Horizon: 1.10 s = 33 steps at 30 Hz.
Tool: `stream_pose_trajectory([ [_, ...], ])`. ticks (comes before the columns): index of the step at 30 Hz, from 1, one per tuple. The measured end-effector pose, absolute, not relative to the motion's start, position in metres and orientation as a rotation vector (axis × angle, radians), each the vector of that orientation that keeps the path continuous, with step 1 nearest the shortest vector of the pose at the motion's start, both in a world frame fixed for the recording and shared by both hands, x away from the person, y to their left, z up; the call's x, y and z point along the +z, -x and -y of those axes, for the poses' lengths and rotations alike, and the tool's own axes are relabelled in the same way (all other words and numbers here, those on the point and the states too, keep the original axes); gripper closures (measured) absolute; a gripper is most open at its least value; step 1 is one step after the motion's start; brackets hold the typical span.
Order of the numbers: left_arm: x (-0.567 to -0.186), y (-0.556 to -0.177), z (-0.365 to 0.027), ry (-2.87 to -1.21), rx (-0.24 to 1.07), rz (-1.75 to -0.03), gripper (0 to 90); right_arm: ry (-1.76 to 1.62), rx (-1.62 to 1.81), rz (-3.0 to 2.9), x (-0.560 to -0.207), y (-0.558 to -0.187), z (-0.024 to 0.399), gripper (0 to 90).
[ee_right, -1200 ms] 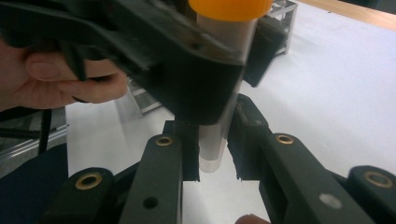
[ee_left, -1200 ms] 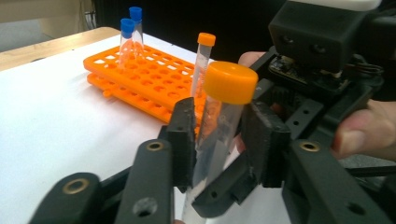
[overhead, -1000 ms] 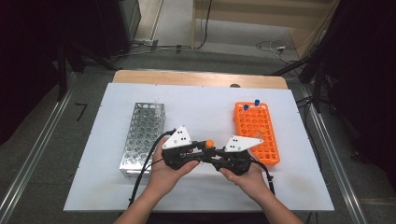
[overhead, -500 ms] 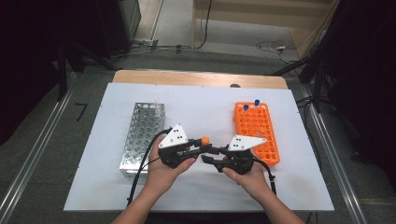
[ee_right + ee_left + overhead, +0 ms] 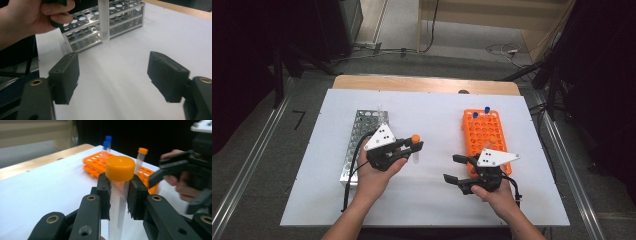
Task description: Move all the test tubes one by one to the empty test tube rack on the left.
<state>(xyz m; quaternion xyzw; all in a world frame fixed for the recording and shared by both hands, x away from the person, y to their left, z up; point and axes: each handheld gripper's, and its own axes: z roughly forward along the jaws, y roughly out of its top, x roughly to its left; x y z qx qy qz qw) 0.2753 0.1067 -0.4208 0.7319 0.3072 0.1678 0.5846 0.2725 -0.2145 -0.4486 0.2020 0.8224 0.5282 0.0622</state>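
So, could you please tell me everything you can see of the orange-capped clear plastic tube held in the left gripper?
The orange-capped clear plastic tube is slim and see-through, with fine graduation marks down its side and a broad, flat-topped orange screw cap. It stands roughly upright, clamped just under the cap between the black pads of the left gripper, which alone touches it. It is held above the white table, between the metal rack and the orange rack. Contents cannot be told.
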Motion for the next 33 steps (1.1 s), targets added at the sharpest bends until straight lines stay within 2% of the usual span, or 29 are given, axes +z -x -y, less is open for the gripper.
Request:
stream_pose_trajectory([
  [8, -0.416, -0.286, -0.136, -1.648, 0.467, -0.789, 74.6, -0.66, 1.607, -2.468, -0.448, -0.268, 0.25, 8.3],
  [13, -0.415, -0.293, -0.153, -1.615, 0.511, -0.83, 74.6, -0.692, 1.599, -2.462, -0.451, -0.264, 0.271, 6.3],
  [18, -0.416, -0.302, -0.164, -1.59, 0.554, -0.872, 74.6, -0.724, 1.581, -2.466, -0.455, -0.264, 0.29, 0.2],
  [33, -0.426, -0.321, -0.184, -1.493, 0.668, -1.021, 74.7, -0.828, 1.576, -2.393, -0.463, -0.277, 0.323, 0.0],
])
